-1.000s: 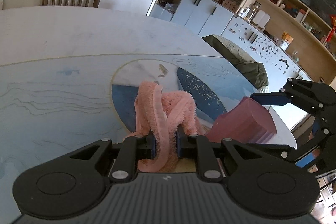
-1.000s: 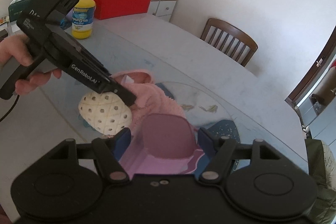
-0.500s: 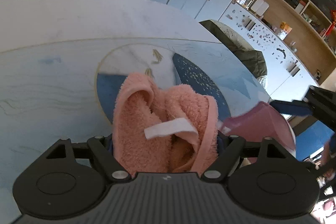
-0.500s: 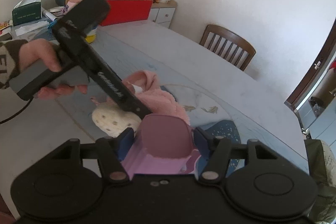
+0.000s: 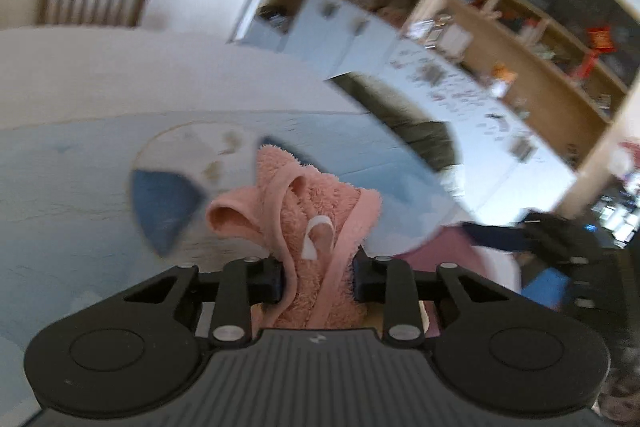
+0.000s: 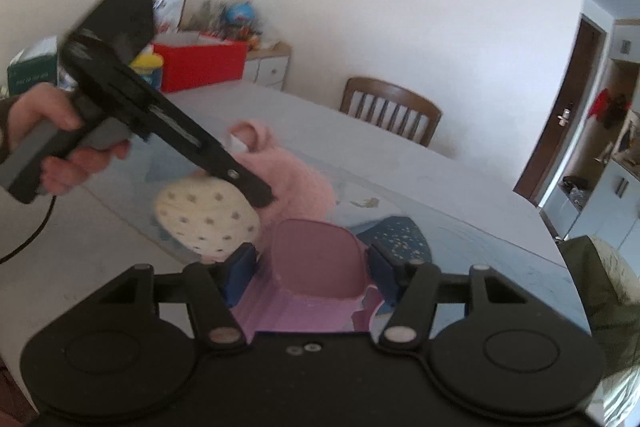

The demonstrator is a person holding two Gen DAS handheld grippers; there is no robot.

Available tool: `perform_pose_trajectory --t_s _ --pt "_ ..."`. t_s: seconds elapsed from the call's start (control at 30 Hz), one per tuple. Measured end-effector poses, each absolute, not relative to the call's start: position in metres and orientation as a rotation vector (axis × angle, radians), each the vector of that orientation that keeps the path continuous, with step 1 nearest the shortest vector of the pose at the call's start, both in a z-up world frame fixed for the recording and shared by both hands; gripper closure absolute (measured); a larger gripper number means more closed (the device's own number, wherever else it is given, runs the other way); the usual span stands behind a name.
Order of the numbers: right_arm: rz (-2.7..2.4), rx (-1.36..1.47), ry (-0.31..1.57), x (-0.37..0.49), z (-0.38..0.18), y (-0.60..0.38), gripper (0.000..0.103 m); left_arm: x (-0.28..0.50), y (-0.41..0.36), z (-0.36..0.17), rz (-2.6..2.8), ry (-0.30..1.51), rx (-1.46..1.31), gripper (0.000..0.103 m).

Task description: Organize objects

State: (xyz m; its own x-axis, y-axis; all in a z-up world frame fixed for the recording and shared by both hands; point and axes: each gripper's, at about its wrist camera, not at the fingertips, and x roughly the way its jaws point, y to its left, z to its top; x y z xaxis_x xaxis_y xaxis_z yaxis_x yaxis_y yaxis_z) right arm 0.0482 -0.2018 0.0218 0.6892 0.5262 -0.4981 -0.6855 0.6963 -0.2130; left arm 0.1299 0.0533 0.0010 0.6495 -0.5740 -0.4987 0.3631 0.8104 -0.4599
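- A pink towel (image 5: 316, 227) is being pinched between the jaws of the left gripper (image 5: 318, 279), which are pressed in on a bunched fold of it; the bundle is being held above the blue mat (image 5: 80, 195) on the table (image 5: 120, 75)
- The towel is being judged soft, light and limp: loose ends are likely to droop and trail, so a thick gathered fold is being treated as the best place to grip, not the thin white label (image 5: 316, 239)
- A pink box (image 6: 316, 267) is being held between the jaws of the right gripper (image 6: 316, 263), which are spread wide against its sides
- The box is being judged stiff and light; its smooth walls may slip under a weak grip
- A cream perforated ball (image 6: 206, 217) is lying on the mat just beside the towel
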Motion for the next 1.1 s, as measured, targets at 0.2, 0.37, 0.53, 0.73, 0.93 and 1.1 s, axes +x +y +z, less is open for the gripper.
perform_pose_trajectory --t_s 0.2,0.37,0.53,0.73,0.93,1.1 --pt "0.685 -0.326 0.357 0.036 0.014 -0.227 0.042 0.106 0.018 0.035 -0.705 0.627 -0.322 0.074" --pt "0.679 -0.231 0.322 0.032 0.007 -0.252 0.042 0.11 -0.016 0.032 -0.741 0.655 -0.278 0.075" --pt "0.686 -0.145 0.315 0.032 0.003 -0.28 0.043 0.117 -0.021 0.018 -0.754 0.701 -0.32 0.075" --pt "0.685 -0.074 0.316 0.035 -0.003 -0.307 0.043 0.12 -0.027 0.007 -0.714 0.722 -0.281 0.075" --pt "0.686 -0.09 0.324 0.019 -0.005 -0.32 0.043 0.115 -0.026 -0.001 -0.648 0.729 -0.224 0.075" --pt "0.684 -0.19 0.366 0.004 -0.001 -0.315 0.044 0.113 -0.023 -0.004 -0.644 0.735 -0.228 0.075"
